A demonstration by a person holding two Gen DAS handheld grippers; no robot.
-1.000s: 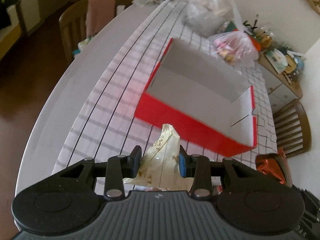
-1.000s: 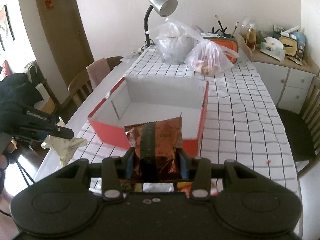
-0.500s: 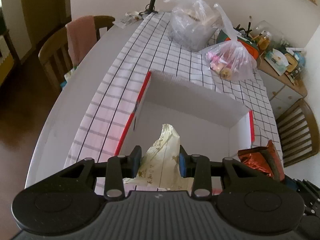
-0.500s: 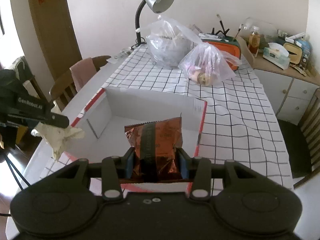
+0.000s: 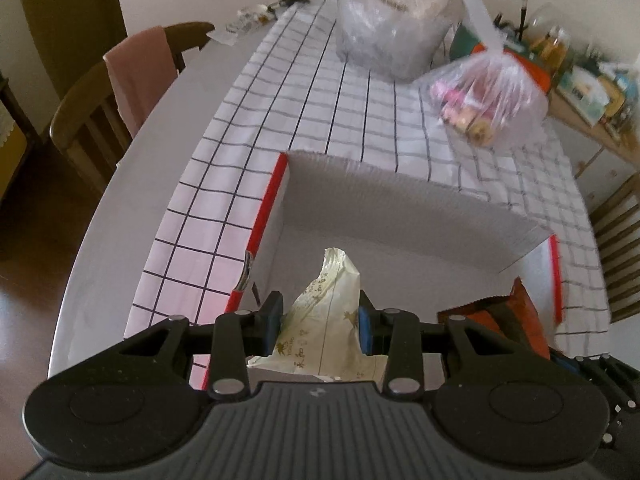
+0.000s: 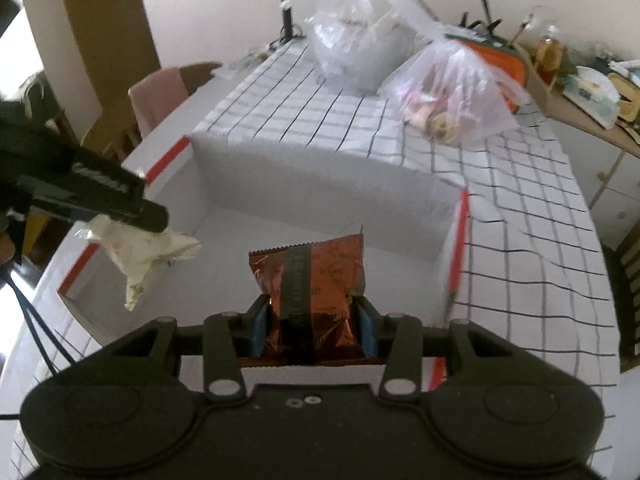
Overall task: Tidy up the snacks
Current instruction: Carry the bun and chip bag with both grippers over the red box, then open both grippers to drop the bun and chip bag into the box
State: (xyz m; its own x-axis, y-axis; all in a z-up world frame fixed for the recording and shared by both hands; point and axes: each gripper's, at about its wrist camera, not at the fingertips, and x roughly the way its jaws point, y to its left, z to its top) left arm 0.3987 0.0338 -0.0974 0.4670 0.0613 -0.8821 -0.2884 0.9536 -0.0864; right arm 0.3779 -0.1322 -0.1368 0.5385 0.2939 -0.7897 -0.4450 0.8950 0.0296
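- Left wrist view: the left gripper [image 5: 320,318] pinches a cream snack packet [image 5: 324,320], a crinkled, glossy film pouch with small gold print, its far end tapering to a crumpled point. The blue-padded jaws stand narrowly apart, closed against the packet's two sides.
- The packet hangs over the near left part of the box [image 5: 400,216], an open rectangular carton with matte white inner walls and floor and a red outer skin that shows along its left and right rims.
- At the right edge of this view a copper-orange snack bag [image 5: 496,316] shows over the near right part of the box, partly cut off by the gripper body.
- Right wrist view: the right gripper [image 6: 314,326] clamps the copper-orange snack bag [image 6: 312,280], a metallic foil pouch with a dark vertical band and a serrated top seal. Its jaws press the bag's lower sides, the foil puckering at both pads.
- The bag stands upright between the fingers, above the near middle of the box [image 6: 320,184] floor; whether it touches the floor cannot be told.
- To its left, the left gripper [image 6: 152,216] reaches in over the box's left wall, the cream snack packet [image 6: 140,256] drooping from it.
- The box rests on a white tablecloth [image 6: 520,240] with a thin black grid. Beyond the far wall lie two translucent plastic bags [image 6: 448,92], wrinkled and knotted, and a gooseneck lamp [image 6: 288,8] stem.
- A wooden chair [image 5: 104,108] draped with pink cloth stands at the table's left.
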